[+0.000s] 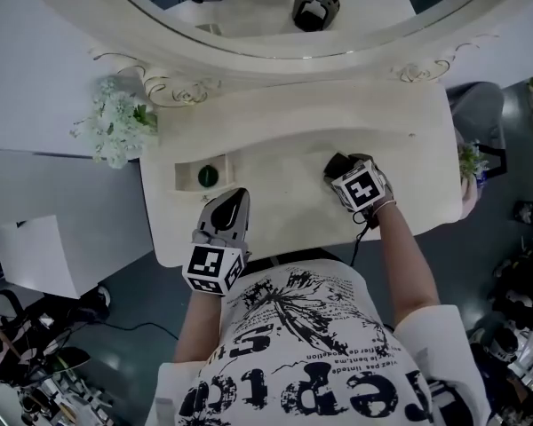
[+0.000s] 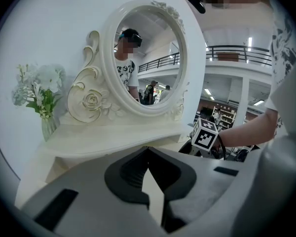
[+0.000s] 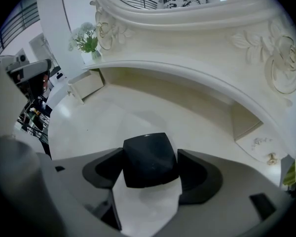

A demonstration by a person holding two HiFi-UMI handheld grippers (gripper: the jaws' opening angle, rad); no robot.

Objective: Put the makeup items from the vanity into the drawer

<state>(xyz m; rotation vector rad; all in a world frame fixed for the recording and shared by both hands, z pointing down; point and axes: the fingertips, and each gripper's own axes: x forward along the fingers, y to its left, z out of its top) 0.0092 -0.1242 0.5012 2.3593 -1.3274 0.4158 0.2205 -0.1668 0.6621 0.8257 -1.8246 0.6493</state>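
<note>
Cream vanity top [image 1: 293,162] is left mostly bare up to its curved front edge. The small drawer [image 1: 188,174] at its left is opened (a green round item [image 1: 208,176] inside). Over the right half, a dark squarish case [image 3: 150,159] is clamped flat-face-up by the right gripper [image 1: 339,165]. The left gripper [image 1: 238,195] is closed on nothing.

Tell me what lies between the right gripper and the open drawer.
Nothing: head view shows bare vanity top between the drawer and the right gripper holding a dark case.

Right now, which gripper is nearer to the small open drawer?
Left. The left gripper is just beside the drawer; the right gripper is farther right across the vanity top, shut on a dark item.
</note>
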